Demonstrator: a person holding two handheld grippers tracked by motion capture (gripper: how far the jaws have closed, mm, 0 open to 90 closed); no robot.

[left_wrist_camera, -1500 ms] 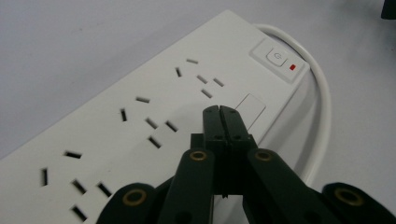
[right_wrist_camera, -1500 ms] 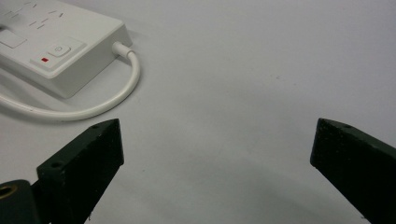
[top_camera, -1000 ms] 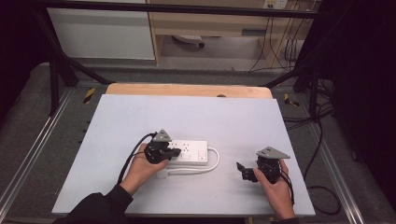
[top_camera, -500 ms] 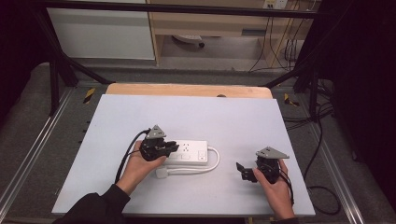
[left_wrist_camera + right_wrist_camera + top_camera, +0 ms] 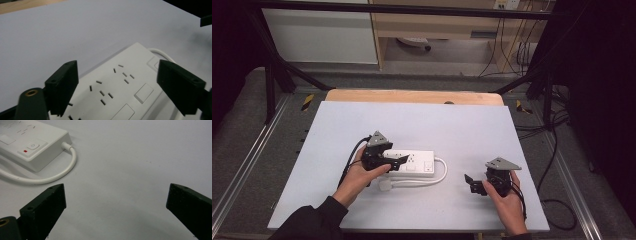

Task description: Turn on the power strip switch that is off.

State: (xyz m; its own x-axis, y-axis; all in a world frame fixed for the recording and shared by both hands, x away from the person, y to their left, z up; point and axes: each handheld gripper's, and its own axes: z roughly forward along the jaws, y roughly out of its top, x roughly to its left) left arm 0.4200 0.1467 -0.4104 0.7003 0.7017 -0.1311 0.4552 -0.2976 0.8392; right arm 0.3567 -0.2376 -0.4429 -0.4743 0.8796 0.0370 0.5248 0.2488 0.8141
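Observation:
A white power strip [image 5: 417, 162] lies flat near the middle of the white table top [image 5: 422, 120]. Its white cable [image 5: 443, 171] loops round the right end and runs back along the front to a plug [image 5: 385, 185]. My left gripper [image 5: 398, 161] hovers over the strip's left end, open, its jaws spread either side of the socket face [image 5: 120, 87] with nothing between them [image 5: 115, 75]. My right gripper [image 5: 472, 183] stands open to the right of the strip, apart from it. Its view [image 5: 116, 192] shows bare table between the jaws, with the strip's switch end [image 5: 32, 145] and cable [image 5: 71, 162] ahead.
A wooden strip [image 5: 412, 96] runs along the table's back edge. Dark frame bars [image 5: 272, 65] and floor cables [image 5: 557, 150] surround the table. A white cabinet [image 5: 322, 30] stands behind.
My left gripper has shifted a little to the left and away along the strip's left end. The right gripper and the strip have stayed put.

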